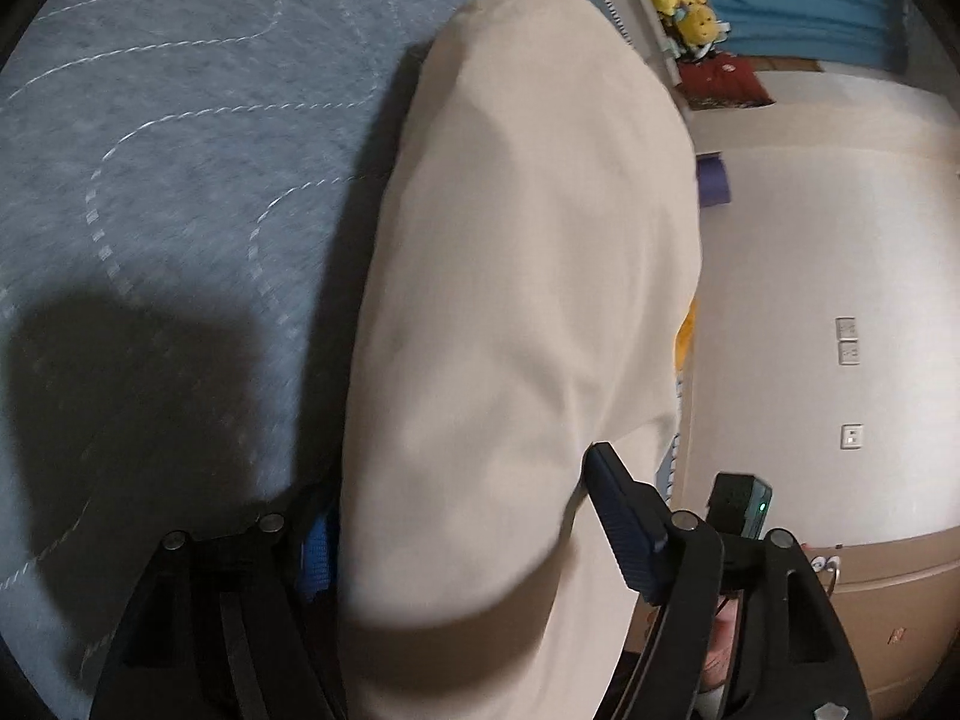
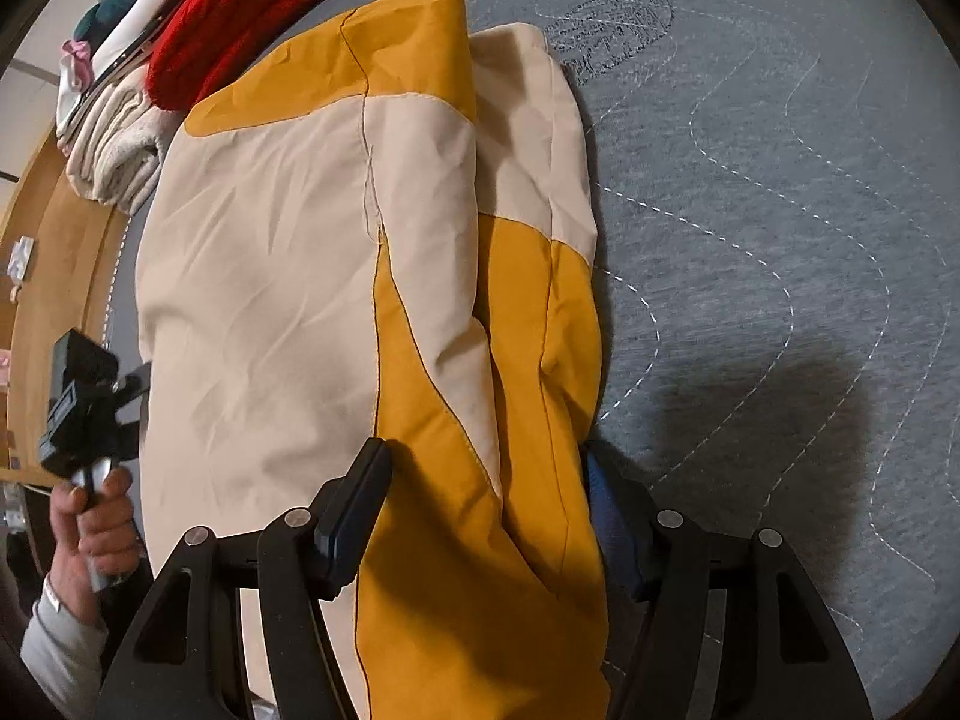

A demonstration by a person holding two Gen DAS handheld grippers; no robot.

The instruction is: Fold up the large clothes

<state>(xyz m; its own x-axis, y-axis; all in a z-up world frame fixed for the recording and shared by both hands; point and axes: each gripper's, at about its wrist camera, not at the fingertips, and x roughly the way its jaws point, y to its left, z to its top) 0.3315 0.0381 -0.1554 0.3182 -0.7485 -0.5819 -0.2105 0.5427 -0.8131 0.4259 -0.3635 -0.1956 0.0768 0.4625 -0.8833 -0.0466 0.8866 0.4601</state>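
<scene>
Yellow plush toys (image 1: 684,0); red knit (image 2: 240,24) beside cream towels (image 2: 117,162).

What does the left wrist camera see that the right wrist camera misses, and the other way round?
Only the left wrist view shows the yellow plush toys, a white wall with sockets and a wooden drawer unit.

Only the right wrist view shows the jacket's mustard yellow panels, a red knitted garment, folded cream towels and the person's hand.

Both show the cream padded jacket lying on the grey quilted bedcover, between gripper fingers.
</scene>
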